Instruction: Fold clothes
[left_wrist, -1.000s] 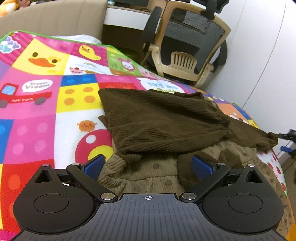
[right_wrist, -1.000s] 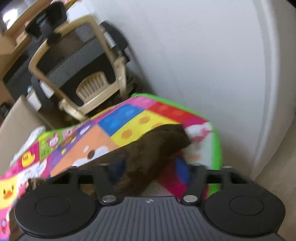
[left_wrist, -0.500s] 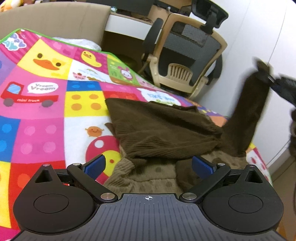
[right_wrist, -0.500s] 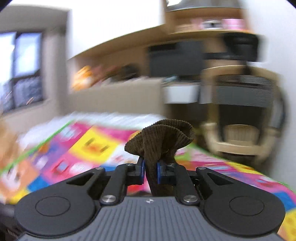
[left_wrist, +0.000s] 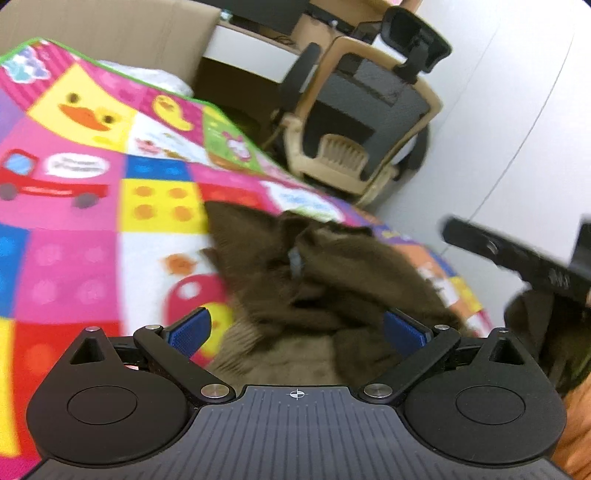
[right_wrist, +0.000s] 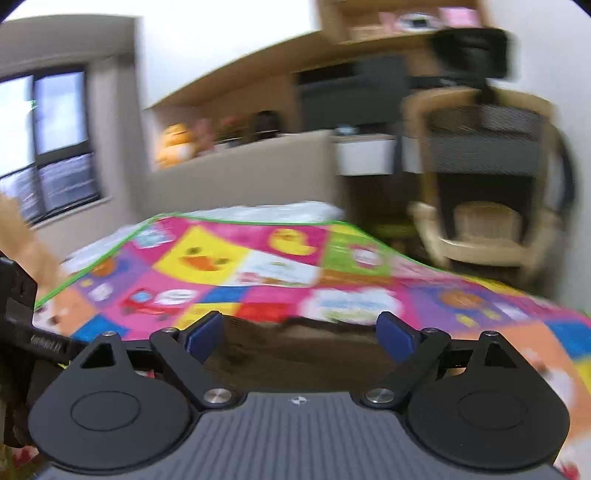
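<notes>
A dark brown corduroy garment (left_wrist: 332, 273) lies bunched on the colourful play mat (left_wrist: 92, 206), partly over a lighter olive dotted garment (left_wrist: 280, 354). My left gripper (left_wrist: 295, 328) is open and empty just above the near edge of the clothes. My right gripper (right_wrist: 299, 339) is open and empty over the brown garment (right_wrist: 295, 354). The right gripper's body (left_wrist: 517, 258) shows at the right of the left wrist view. Both views are blurred.
A beige and black office chair (left_wrist: 365, 122) stands beyond the mat's far edge, next to a white wall (left_wrist: 517, 110). A beige headboard (right_wrist: 240, 184) with plush toys (right_wrist: 177, 144) lies behind the mat. A desk (right_wrist: 369, 155) is at the back.
My right gripper was shut on a sleeve of the brown garment held up high; it has come down, opened and let go. The sleeve now lies folded over the garment.
</notes>
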